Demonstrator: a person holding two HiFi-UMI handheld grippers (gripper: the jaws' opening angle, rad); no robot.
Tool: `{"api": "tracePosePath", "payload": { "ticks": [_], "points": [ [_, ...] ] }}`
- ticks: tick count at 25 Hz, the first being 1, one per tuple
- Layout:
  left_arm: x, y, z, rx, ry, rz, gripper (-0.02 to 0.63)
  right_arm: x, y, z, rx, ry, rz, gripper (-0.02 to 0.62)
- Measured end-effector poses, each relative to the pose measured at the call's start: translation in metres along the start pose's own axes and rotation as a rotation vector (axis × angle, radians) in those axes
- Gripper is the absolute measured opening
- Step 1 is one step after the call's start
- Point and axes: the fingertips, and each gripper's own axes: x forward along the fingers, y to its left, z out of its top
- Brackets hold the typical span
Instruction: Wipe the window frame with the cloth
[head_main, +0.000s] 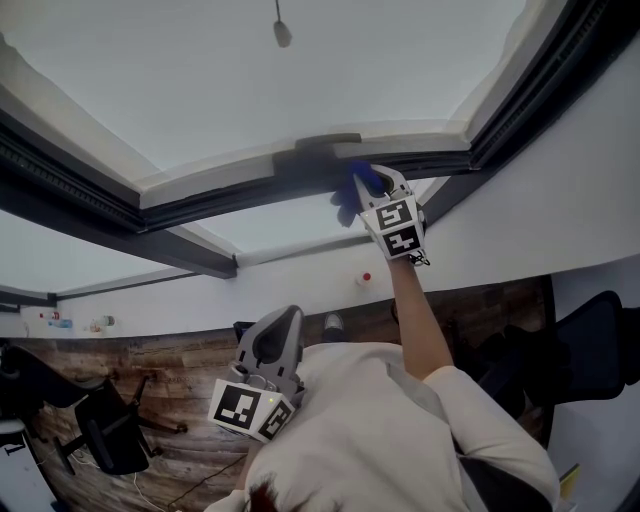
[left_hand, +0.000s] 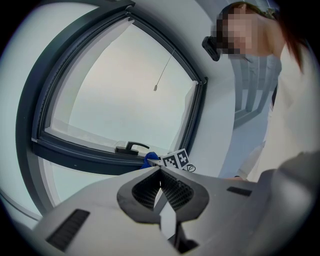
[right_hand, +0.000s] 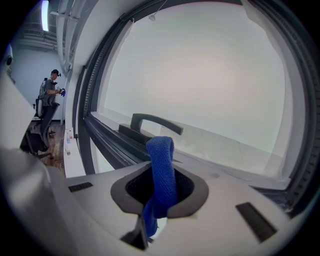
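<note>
A blue cloth (right_hand: 161, 175) is pinched in my right gripper (right_hand: 159, 150), which is shut on it; a folded loop sticks out past the jaws. In the head view the right gripper (head_main: 372, 185) is raised to the dark window frame (head_main: 240, 195), with the cloth (head_main: 352, 190) against the bar just right of the window handle (head_main: 315, 145). The handle (right_hand: 155, 122) lies just beyond the cloth in the right gripper view. My left gripper (head_main: 275, 335) hangs low near my chest, its jaws closed on nothing (left_hand: 160, 172). From there the frame (left_hand: 75, 152) and blue cloth (left_hand: 149, 159) show ahead.
A white wall (head_main: 560, 200) borders the window on the right. A pull cord end (head_main: 282, 32) hangs over the glass. Below are a white sill (head_main: 200, 300), a wooden floor (head_main: 170, 400) and black office chairs (head_main: 100, 430). A person (right_hand: 49, 95) stands far off to the left.
</note>
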Motion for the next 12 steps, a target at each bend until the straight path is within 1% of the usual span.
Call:
{"api": "tracePosePath", "payload": {
  "ticks": [12],
  "points": [
    [0.0011, -0.0001, 0.0016, 0.003, 0.000, -0.004, 0.009, -0.0041, -0.0090, -0.0035, 0.002, 0.007, -0.017, 0.049]
  ]
}}
